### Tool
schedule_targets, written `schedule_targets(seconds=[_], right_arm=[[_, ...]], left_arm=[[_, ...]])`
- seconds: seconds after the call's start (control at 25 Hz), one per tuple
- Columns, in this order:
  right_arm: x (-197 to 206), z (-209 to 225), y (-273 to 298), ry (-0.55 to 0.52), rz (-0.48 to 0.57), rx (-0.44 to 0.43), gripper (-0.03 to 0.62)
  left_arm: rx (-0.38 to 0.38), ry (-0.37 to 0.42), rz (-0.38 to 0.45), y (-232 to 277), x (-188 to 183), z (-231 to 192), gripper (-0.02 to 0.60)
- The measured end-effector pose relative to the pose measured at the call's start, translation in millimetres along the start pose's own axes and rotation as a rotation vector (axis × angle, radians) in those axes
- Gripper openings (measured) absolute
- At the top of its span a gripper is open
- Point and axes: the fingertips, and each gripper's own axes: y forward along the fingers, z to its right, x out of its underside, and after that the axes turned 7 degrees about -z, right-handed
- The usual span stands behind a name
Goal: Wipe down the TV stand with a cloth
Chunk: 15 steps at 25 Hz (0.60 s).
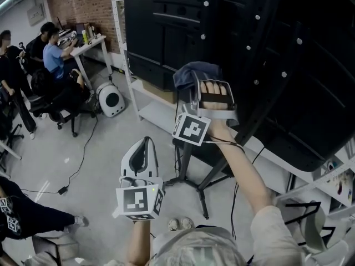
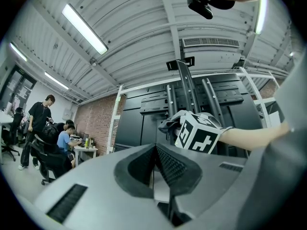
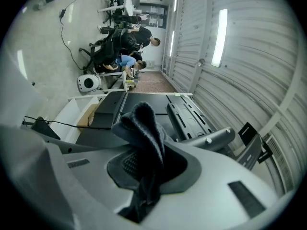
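right tongs (image 3: 144, 169) clamped tight on a dark cloth (image 3: 143, 123), cloth bunched and sticking up out past the tips, raised against the black back panel (image 1: 277, 65) up on the tv stand (image 1: 191, 170); can't tell if it touches. left tongs (image 2: 156, 163) pressed together with nothing between them, held lower and well apart from the cloth, above the grey floor (image 1: 100, 148). people sit at a counter (image 1: 89, 44) by the brick wall (image 1: 83, 1), far left.
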Motion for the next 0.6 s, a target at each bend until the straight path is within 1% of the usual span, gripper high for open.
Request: schedule_targets(seconds=[0.12, 0.24, 0.36, 0.48, 0.6], right_arm=[[-4.7, -16.9, -6.8, 0.032, 0.02, -0.039, 0.057], [-1.3, -30.4, -9.8, 0.003, 0.007, -0.046, 0.057], [-3.4, -45.2, -13.2, 0.03, 0.026, -0.087, 0.057], [4.5, -55.8, -14.6, -0.01, 0.004, -0.083, 0.057], [7.0, -69.5, -18.3, -0.018, -0.003, -0.102, 0.057]], left_arm=[[0.0, -0.002, -0.008, -2.3, 7.9, -2.5, 0.015], [-0.001, -0.002, -0.014, -2.7, 10.2, -4.8, 0.015], [-0.004, -0.005, -0.021, -1.5, 12.1, -6.2, 0.015], [-0.004, -0.013, -0.033, -0.5, 17.8, -5.7, 0.015], [-0.003, -0.02, -0.043, -0.6, 23.6, -6.2, 0.015]])
